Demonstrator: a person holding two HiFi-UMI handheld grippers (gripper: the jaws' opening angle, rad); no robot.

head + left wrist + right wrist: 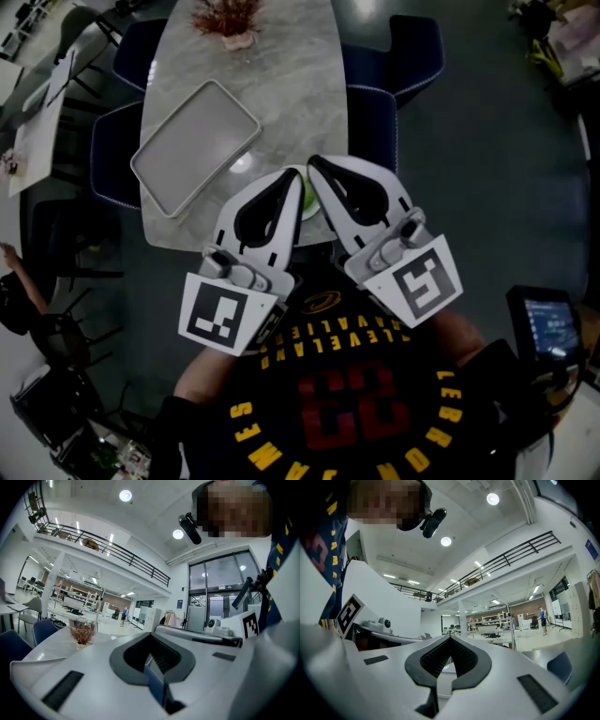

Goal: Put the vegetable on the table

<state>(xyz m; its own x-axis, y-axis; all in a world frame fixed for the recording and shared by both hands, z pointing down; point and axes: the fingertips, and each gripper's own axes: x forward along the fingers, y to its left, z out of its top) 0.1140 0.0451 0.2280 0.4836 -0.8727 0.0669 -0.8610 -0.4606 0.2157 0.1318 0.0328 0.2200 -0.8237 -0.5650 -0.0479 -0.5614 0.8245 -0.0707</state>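
A small pale green vegetable (307,199) shows in the head view at the near edge of the marble table (281,84), mostly hidden between the two grippers. My left gripper (296,176) and right gripper (315,165) are held side by side above it, tips almost touching each other. Both point up and away from the table. In the left gripper view the left gripper (151,635) has its jaws together with nothing between them. The right gripper (450,638) looks the same in its own view. Neither gripper view shows the vegetable.
A grey rectangular tray (195,145) lies on the table to the left. A reddish dried plant (227,21) stands at the far end, also seen as a plant (82,633) in the left gripper view. Dark blue chairs (394,56) flank the table.
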